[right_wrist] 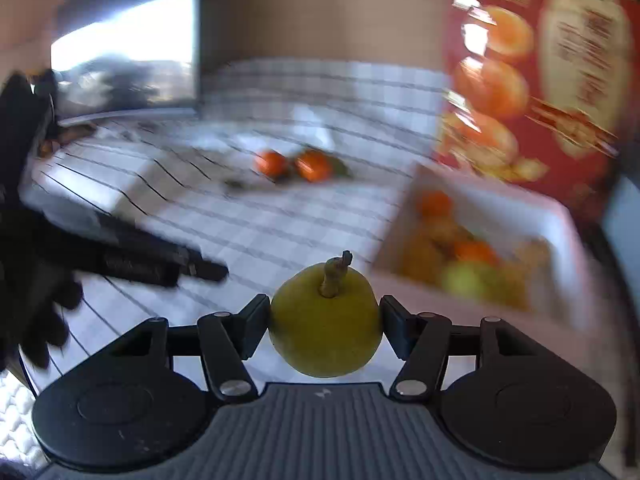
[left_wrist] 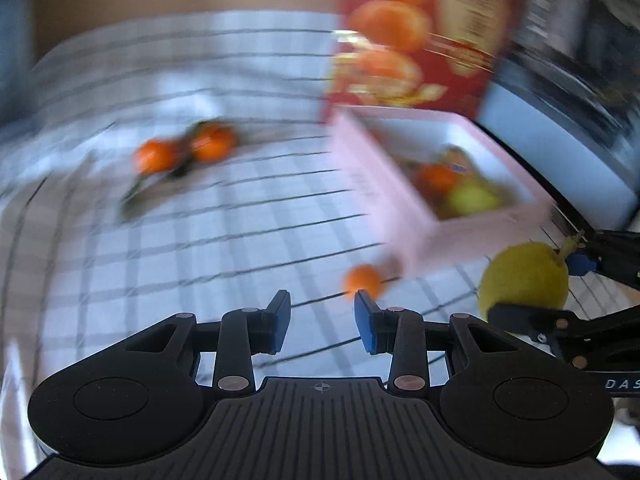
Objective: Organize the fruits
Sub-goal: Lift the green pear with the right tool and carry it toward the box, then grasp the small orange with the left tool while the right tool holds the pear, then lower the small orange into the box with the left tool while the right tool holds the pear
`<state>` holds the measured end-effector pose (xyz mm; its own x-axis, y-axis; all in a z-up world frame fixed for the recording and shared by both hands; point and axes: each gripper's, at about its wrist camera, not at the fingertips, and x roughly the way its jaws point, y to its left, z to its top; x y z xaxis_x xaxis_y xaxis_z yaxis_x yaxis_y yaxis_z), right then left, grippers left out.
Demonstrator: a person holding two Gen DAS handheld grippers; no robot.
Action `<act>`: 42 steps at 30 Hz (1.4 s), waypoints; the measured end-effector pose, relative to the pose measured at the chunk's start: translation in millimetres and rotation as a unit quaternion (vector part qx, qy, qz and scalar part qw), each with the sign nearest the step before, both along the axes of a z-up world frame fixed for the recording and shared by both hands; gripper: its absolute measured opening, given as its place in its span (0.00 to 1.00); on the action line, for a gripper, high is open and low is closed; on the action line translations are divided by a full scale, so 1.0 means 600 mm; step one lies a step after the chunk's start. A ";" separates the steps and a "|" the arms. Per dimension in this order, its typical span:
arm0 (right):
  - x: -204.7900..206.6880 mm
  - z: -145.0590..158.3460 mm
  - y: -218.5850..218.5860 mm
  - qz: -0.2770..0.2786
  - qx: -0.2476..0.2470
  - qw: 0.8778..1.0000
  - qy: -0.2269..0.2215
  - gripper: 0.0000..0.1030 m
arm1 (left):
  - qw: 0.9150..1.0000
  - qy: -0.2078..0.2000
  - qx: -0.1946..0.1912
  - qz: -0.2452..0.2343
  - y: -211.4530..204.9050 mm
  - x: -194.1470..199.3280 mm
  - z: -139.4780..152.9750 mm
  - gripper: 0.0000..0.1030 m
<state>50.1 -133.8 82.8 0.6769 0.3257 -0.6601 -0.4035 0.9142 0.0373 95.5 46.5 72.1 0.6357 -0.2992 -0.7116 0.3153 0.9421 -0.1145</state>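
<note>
Left wrist view: the left gripper (left_wrist: 322, 320) hangs over the checked worktop (left_wrist: 224, 232), its jaws spread with nothing between them. A small orange (left_wrist: 363, 280) lies just beyond its right fingertip, and two leafy oranges (left_wrist: 184, 150) sit farther off. The pink box (left_wrist: 404, 204) holds mixed fruit, its red lid (left_wrist: 420, 40) upright behind. At right the right gripper (left_wrist: 536, 292) pinches a yellow pear (left_wrist: 524, 276).

Right wrist view: the right gripper (right_wrist: 325, 326) has its jaws clamped on the pear (right_wrist: 325, 328), stem up, beside the pink box (right_wrist: 556, 220). The left gripper's black body (right_wrist: 160, 264) shows at left, blurred
</note>
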 end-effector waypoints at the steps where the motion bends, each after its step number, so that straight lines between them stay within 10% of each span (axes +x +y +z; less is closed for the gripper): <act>1: -0.009 -0.005 -0.014 -0.012 -0.001 1.000 0.008 0.59 | 1.000 -0.006 0.010 -0.016 -0.014 0.003 -0.003 0.38; 17: -0.106 -0.017 -0.139 -0.105 0.010 0.994 0.011 0.59 | 0.996 0.033 0.074 -0.022 -0.085 0.057 -0.044 0.32; 24: -0.090 0.041 -0.189 -0.128 0.012 0.991 -0.046 0.59 | 0.998 -0.036 -0.043 -0.005 -0.066 0.047 0.107 0.32; 30: -0.061 0.116 -0.208 -0.130 0.020 0.983 -0.126 0.59 | 0.992 -0.115 -0.046 -0.014 -0.117 0.122 0.227 0.32; 37: -0.052 0.112 -0.220 -0.130 0.029 0.982 -0.132 0.59 | 0.998 -0.011 -0.062 0.004 -0.158 0.242 0.168 0.33; 42: -0.029 0.086 -0.228 -0.145 0.041 0.983 -0.102 0.59 | 0.996 -0.011 -0.076 0.038 -0.125 0.240 0.146 0.33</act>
<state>32.5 -270.8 134.3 0.8644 0.1469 -0.4808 -0.1338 0.9891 0.0616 239.4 -28.2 159.9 0.6755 -0.3526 -0.6476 0.2482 0.9357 -0.2506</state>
